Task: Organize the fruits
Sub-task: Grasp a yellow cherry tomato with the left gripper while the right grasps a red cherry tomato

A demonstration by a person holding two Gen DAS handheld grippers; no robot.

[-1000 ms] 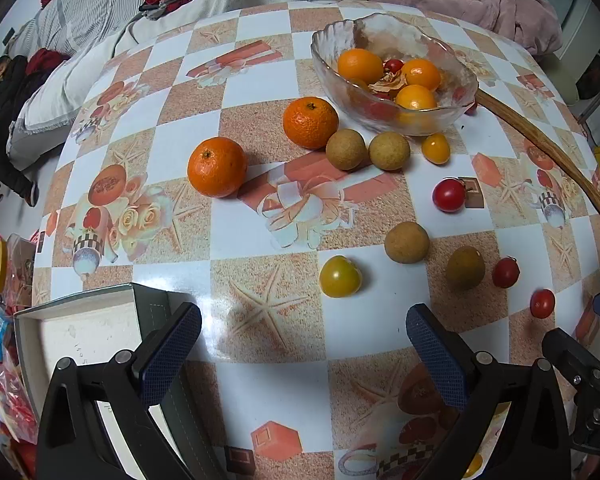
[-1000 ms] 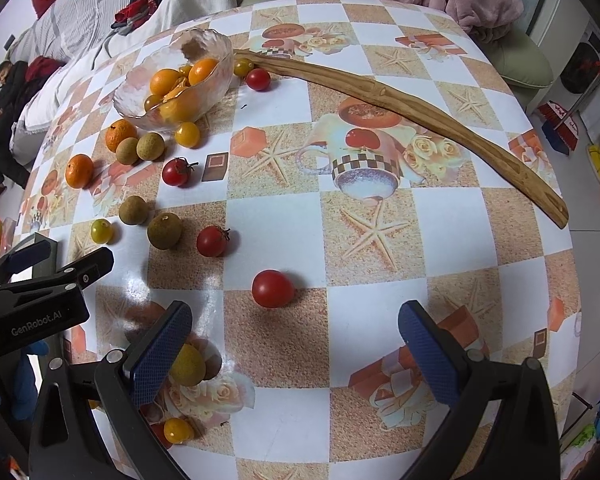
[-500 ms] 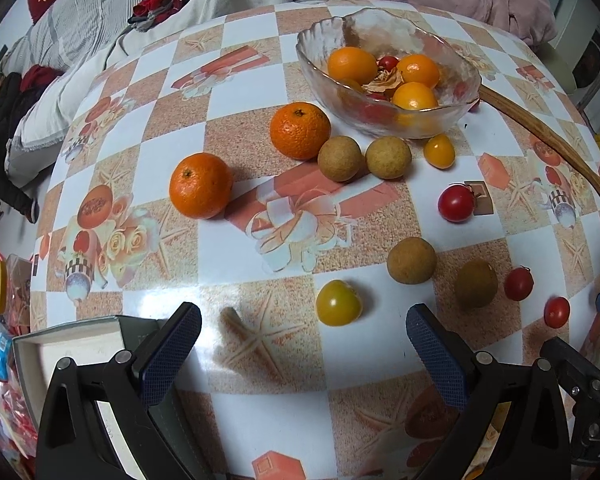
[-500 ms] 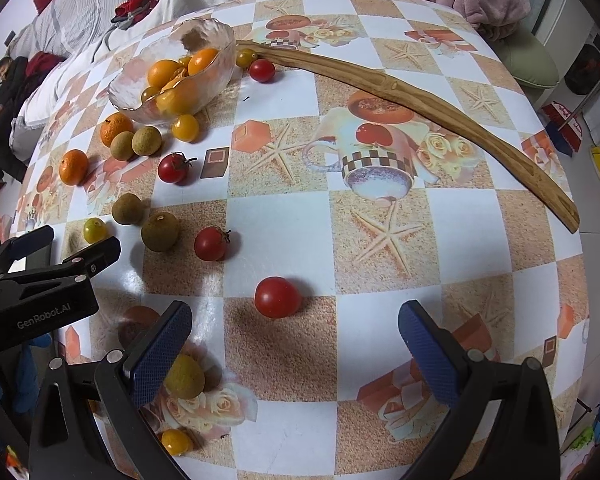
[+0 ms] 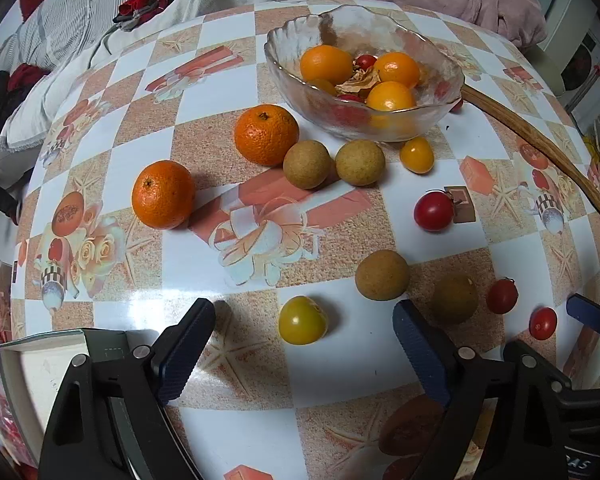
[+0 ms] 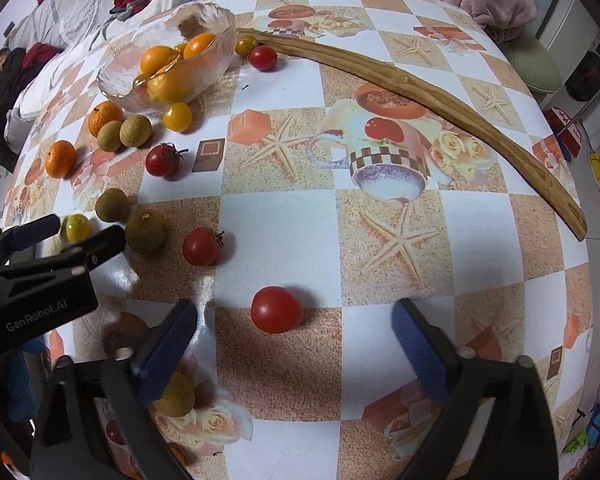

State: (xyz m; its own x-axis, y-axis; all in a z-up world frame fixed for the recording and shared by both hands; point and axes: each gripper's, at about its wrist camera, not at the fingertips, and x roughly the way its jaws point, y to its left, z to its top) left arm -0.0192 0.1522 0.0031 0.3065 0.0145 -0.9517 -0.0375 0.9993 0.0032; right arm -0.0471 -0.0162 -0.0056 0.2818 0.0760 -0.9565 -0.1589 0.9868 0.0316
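A glass bowl (image 5: 440, 118) (image 6: 216, 64) holds oranges and small tomatoes at the far side of the table. Two mandarins (image 5: 266, 134) (image 5: 163, 194), brown longans (image 5: 307, 164) (image 5: 382, 275), yellow tomatoes (image 5: 302, 320) and red cherry tomatoes (image 5: 434, 211) lie loose on the tablecloth. My left gripper (image 5: 304, 354) is open, its fingers on either side of the yellow tomato, just short of it. My right gripper (image 6: 294, 338) is open, with a red tomato (image 6: 277, 309) between its fingertips. The left gripper also shows in the right wrist view (image 6: 56, 236).
A long curved wooden stick (image 6: 440, 94) lies across the far right of the table. A grey open box (image 5: 40, 364) sits off the table's near left edge. A longan (image 6: 176, 396) lies by my right gripper's left finger. Bedding and clothes lie beyond the table.
Both grippers have moved forward and lower over the table. The yellow tomato and the red tomato now sit closer to the open fingertips. No fruit has moved.
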